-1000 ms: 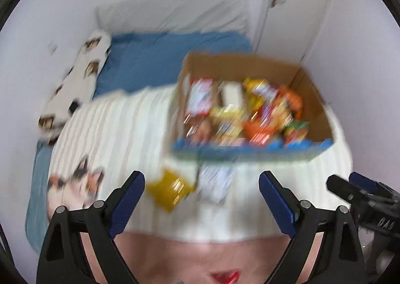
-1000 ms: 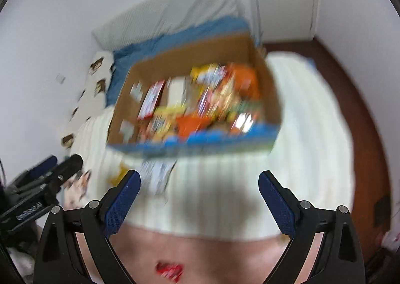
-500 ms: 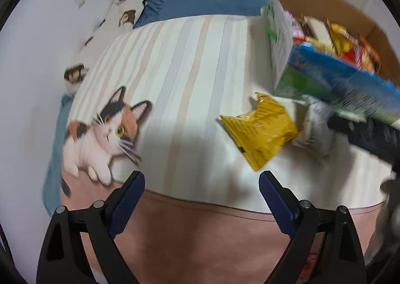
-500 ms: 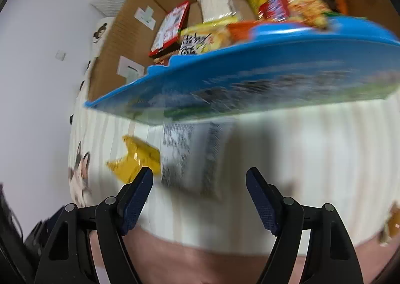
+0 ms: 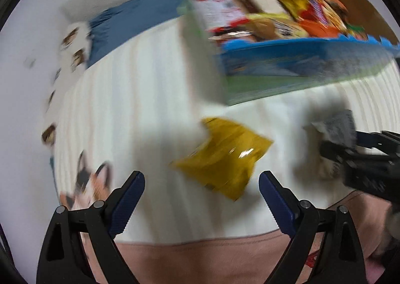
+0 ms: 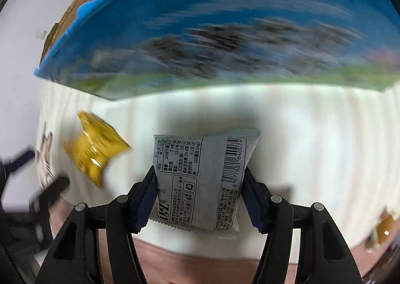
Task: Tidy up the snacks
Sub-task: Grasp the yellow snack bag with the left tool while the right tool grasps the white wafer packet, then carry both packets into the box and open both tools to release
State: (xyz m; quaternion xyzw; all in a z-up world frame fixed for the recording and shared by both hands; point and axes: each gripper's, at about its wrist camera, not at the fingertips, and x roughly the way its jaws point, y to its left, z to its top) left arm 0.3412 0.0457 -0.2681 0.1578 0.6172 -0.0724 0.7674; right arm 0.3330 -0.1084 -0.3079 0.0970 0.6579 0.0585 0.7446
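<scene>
A silver-grey snack packet (image 6: 200, 179) with a barcode lies on the white striped bedspread, and my right gripper (image 6: 198, 199) is shut on it, a pad on each side. The packet also shows blurred in the left wrist view (image 5: 335, 128), with the right gripper (image 5: 360, 159) on it. A yellow snack bag (image 5: 222, 156) lies just ahead of my open, empty left gripper (image 5: 202, 199); it shows in the right wrist view (image 6: 95, 149) too. A cardboard box (image 5: 287, 71) with a blue and green front, full of snacks, stands behind both packets.
The box front (image 6: 225, 33) fills the upper right wrist view, close ahead. A cat picture (image 5: 90, 184) is printed on the bedspread at left. A blue sheet (image 5: 130, 21) and a patterned pillow (image 5: 72, 43) lie further back. A pink blanket edge (image 5: 200, 259) runs below the grippers.
My right gripper has moved forward and closed on the silver-grey packet. My left gripper has swung right, so the yellow bag now sits between its open fingers' line.
</scene>
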